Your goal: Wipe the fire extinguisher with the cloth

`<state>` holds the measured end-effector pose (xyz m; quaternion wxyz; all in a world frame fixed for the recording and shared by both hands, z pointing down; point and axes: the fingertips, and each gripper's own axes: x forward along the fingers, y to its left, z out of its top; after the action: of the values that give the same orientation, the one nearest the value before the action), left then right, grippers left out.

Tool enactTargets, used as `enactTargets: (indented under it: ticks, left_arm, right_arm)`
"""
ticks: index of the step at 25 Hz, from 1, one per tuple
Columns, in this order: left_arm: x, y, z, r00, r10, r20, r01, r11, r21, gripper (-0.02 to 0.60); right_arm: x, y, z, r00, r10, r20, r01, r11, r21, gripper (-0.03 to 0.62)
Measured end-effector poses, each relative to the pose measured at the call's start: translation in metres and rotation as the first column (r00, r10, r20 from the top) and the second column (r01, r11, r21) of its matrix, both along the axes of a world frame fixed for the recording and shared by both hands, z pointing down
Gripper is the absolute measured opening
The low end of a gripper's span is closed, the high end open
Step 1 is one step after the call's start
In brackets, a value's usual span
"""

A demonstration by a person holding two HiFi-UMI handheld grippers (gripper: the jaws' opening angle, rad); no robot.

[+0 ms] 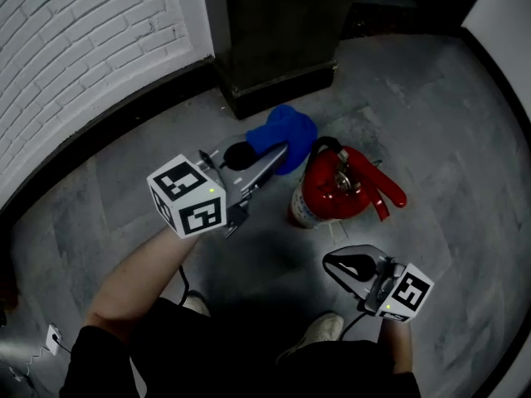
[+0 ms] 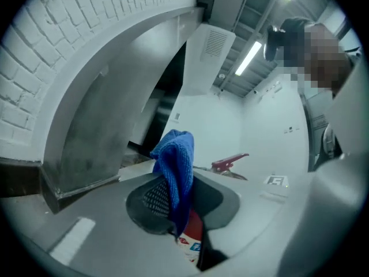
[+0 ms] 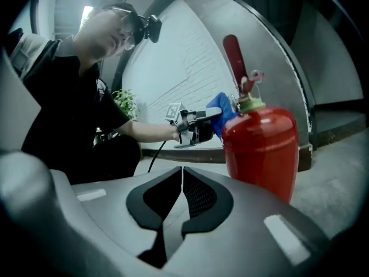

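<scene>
A red fire extinguisher (image 1: 332,191) stands upright on the grey floor, its red lever (image 1: 383,191) pointing right. My left gripper (image 1: 264,157) is raised to the left of the extinguisher's top and is shut on a blue cloth (image 1: 286,135), which bunches out past its tips. In the left gripper view the cloth (image 2: 176,172) hangs between the jaws, with the extinguisher's label (image 2: 193,238) below and its lever (image 2: 229,161) behind. My right gripper (image 1: 347,264) is shut and empty, below the extinguisher. Ahead of its closed jaws the red cylinder (image 3: 262,146) stands to the right.
A dark pillar base (image 1: 278,77) stands just beyond the extinguisher. A white brick wall (image 1: 75,48) with a black skirting runs along the left. A white wall (image 1: 506,23) closes the right side. The person's shoes (image 1: 319,332) stand on the floor (image 1: 448,139) below the grippers.
</scene>
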<state>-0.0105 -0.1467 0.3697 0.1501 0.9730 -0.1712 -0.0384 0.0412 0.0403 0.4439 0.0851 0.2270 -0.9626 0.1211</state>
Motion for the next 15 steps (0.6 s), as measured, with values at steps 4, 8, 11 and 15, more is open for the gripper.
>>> enactTargets:
  ticks: [4,8,11,15]
  left_arm:
    - [-0.012,0.026,-0.026,0.996,0.085,-0.020,-0.085,0.996,0.038,0.044]
    - [-0.037,0.026,-0.044,0.996,0.085,-0.036,-0.084,0.995,0.051,0.044]
    - [-0.062,0.015,-0.067,0.998,0.049,-0.028,-0.048,0.998,0.028,0.044]
    - [-0.091,0.026,-0.126,0.997,0.048,0.060,-0.049,0.998,0.024,0.044]
  right_arm:
    - [0.002,0.008,-0.042,1.000,-0.029,-0.011,0.030,0.994,0.101,0.008]
    - [0.020,0.004,-0.074,0.998,0.015,-0.061,-0.005,0.988,0.153,0.008]
    - [0.037,-0.015,-0.115,0.987,0.153,-0.042,-0.146,0.979,0.142,0.008]
    - [0.059,-0.028,-0.210,0.934,0.352,0.057,-0.356,0.931,0.086,0.008]
